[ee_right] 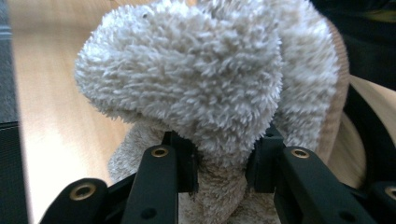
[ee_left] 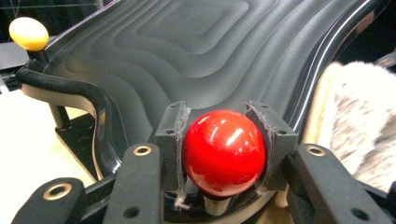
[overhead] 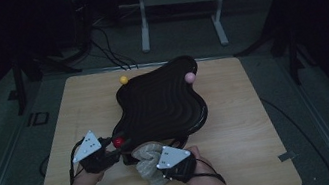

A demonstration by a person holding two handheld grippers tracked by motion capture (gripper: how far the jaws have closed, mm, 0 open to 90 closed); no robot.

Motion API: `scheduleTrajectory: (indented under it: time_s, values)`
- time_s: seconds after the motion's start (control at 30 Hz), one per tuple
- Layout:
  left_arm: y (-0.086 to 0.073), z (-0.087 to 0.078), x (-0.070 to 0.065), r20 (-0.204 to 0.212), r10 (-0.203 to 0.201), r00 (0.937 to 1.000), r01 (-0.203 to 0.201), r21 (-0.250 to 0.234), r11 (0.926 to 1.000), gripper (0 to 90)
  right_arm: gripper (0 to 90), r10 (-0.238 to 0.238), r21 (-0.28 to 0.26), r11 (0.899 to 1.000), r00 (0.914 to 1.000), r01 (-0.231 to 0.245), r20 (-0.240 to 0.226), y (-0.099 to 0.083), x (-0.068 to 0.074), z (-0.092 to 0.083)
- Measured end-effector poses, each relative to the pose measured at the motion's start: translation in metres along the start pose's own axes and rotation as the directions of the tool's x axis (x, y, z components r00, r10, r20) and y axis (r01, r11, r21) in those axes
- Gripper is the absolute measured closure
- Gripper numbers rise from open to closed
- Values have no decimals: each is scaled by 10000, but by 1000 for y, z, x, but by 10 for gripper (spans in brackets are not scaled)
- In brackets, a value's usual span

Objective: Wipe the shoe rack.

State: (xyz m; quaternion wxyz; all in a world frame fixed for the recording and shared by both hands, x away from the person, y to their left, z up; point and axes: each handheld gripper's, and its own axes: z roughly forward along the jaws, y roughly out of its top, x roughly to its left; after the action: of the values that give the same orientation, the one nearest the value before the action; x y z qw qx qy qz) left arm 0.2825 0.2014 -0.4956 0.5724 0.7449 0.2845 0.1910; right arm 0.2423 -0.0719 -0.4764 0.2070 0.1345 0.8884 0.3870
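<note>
Red knob (ee_left: pixel 224 151) clamped in left claw (ee_left: pixel 224 154), fluffy cloth (ee_right: pixel 205 88) pinched by right claw (ee_right: pixel 219 163).

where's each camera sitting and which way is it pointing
High view: above the person's side, looking forward and down on the wooden table and black ridged tray; both forearms enter from below.
Left gripper view: rides the left claw, facing across the tray; its jaws clamp the red ball.
Right gripper view: rides the right claw, whose jaws pinch the fluffy cloth.
Shared: the tray, red ball and cloth appear in high and left gripper views.
</note>
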Motion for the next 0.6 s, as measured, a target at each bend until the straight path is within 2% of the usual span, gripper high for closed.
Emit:
scheduleTrajectory:
  time_s: [0.1,0.13,0.17,0.2,0.23,0.27,0.3,0.33,0.37,0.4,0.43,0.47,0.5,0.53,0.57,0.6]
  values:
    - [0,0,-1,-82,105,9999,-105,-17,9999,595,690,115,-342,9994,9999,-112,94,-6,0,-22]
    - [0,0,-1,-82,105,9999,-105,-17,9999,595,690,115,-342,9994,9999,-112,94,-6,0,-22]
    - [-1,0,0,-38,90,10000,-90,-116,9999,595,690,288,-652,9975,9995,-279,120,-9,-1,-40]
    - [-1,0,0,-38,90,10000,-90,-116,9999,595,690,288,-652,9975,9995,-279,120,-9,-1,-40]
    - [-2,0,0,3,49,10000,-49,-139,9999,595,690,377,-850,9957,9992,-364,138,-11,-2,-50]
    - [-1,0,0,15,53,10000,-53,-131,9999,594,690,435,-1218,9917,9988,-403,239,-12,-4,-71]
    - [-1,0,0,14,57,10000,-57,-104,9999,594,690,435,-1218,9917,9988,-403,239,-12,-4,-71]
    - [-1,0,0,18,66,10000,-66,-96,9999,594,690,545,-1653,9851,9978,-477,369,-11,-9,-94]
    - [-1,0,1,22,51,10000,-50,-102,9999,593,690,628,-1896,9804,9970,-533,446,-10,-12,-105]
    - [-1,0,1,22,51,10000,-50,-102,9999,592,690,628,-1896,9804,9970,-533,446,-10,-12,-105]
    - [-1,0,1,-48,22,10000,-22,-107,9999,590,690,921,-2455,9667,9934,-726,689,-7,-22,-128]
    - [-1,0,1,-48,22,10000,-22,-107,9999,588,690,921,-2455,9667,9934,-726,689,-7,-22,-128]
    - [-1,0,1,-97,41,9999,-42,-91,9999,587,690,1190,-2940,9522,9873,-834,1054,-5,-34,-147]
    - [-1,0,1,-142,109,9998,-110,-75,9999,587,690,1190,-2940,9522,9873,-834,1054,-5,-34,-147]
    - [-1,0,1,-206,160,9997,-161,-81,9998,587,690,1331,-3111,9465,9818,-854,1353,-5,-40,-155]
    - [-1,0,1,-231,245,9994,-247,-105,9996,587,690,1629,-3325,9379,9718,-989,1704,-5,-52,-165]
